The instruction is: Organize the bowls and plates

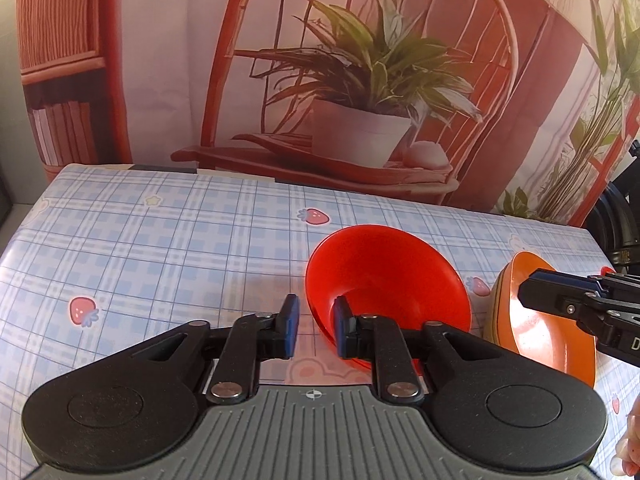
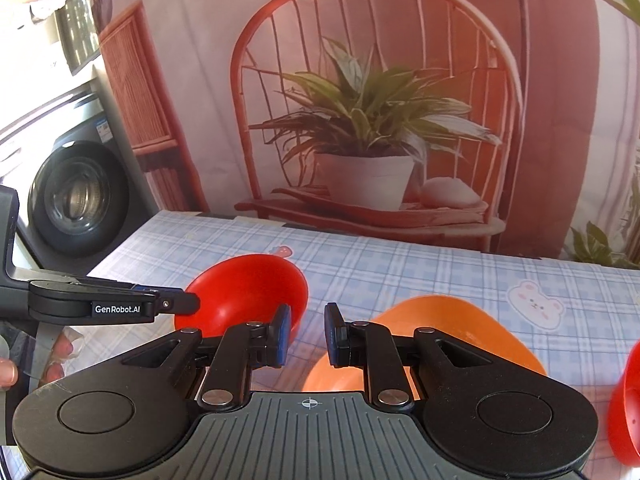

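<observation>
A red bowl (image 1: 384, 280) stands on the checked tablecloth (image 1: 160, 248), right of centre. My left gripper (image 1: 316, 326) is open, its right finger over the bowl's near rim, its left finger outside. An orange bowl (image 1: 536, 328) sits to the right, with my right gripper (image 1: 532, 290) above its rim. In the right wrist view the red bowl (image 2: 248, 288) is left of centre and the orange bowl (image 2: 460, 336) lies under my open, empty right gripper (image 2: 307, 330). The left gripper (image 2: 192, 302) reaches the red bowl's left rim.
Another red dish (image 2: 628, 408) shows at the right edge of the right wrist view. A printed backdrop with a chair and potted plant (image 1: 376, 80) hangs behind the table. A washing machine (image 2: 76, 196) stands to the left, off the table.
</observation>
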Motion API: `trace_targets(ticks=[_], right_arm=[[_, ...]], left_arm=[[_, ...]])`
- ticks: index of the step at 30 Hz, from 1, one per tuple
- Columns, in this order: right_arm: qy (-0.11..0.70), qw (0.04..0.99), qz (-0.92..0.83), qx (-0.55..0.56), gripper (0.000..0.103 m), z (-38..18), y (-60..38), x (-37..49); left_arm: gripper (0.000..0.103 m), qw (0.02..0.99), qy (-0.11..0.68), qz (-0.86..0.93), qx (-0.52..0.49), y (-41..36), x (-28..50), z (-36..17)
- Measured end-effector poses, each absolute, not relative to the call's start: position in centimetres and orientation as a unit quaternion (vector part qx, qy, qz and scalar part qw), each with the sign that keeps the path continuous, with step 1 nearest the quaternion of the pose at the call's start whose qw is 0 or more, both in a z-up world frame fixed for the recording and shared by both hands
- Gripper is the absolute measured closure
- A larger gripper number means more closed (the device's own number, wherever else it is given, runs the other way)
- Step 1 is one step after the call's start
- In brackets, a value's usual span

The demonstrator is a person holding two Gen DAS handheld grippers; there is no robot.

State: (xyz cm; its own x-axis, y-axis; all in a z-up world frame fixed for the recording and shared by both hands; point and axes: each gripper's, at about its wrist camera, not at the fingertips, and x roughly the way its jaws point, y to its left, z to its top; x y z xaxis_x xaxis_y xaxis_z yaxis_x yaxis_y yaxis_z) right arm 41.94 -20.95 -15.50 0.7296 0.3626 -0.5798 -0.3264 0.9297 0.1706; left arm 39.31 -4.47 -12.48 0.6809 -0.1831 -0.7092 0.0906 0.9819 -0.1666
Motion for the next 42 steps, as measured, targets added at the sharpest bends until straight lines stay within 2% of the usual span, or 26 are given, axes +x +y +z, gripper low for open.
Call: trace_targets(ticks=[6,16,18,22,31,42], right_arm=[[0.357,0.914,0.191,0.024,0.085,-17.1,-19.0,44.2],[0.373,0.910,0.177,0.018,0.084,-18.3,-17.9,44.6],[0.375,0.909,0.181,0.021,0.089,-18.3,-17.8,44.6],[0.370,0.912,0.176,0.025,0.090,-17.7,-17.6,44.1],[0.338,0.922,0.185,0.053,0.091,-14.4,-18.5,40.1],[0.298,0.934,0.178,0.085,0.091,-11.5,-19.4,31.3]], left_arm=[[0.091,0.917,0.386,-0.078,-0.065,-4.4,39.2,-12.6],[0.091,0.917,0.383,-0.082,-0.080,-4.0,38.8,-12.8],[0.091,0.917,0.383,-0.081,-0.079,-4.0,38.7,-12.8],[0.092,0.917,0.384,-0.079,-0.078,-4.0,38.4,-12.4],[0.091,0.926,0.360,-0.093,-0.073,-3.8,34.6,-8.8],[0.091,0.929,0.343,-0.114,-0.076,-3.7,27.7,-5.4]])
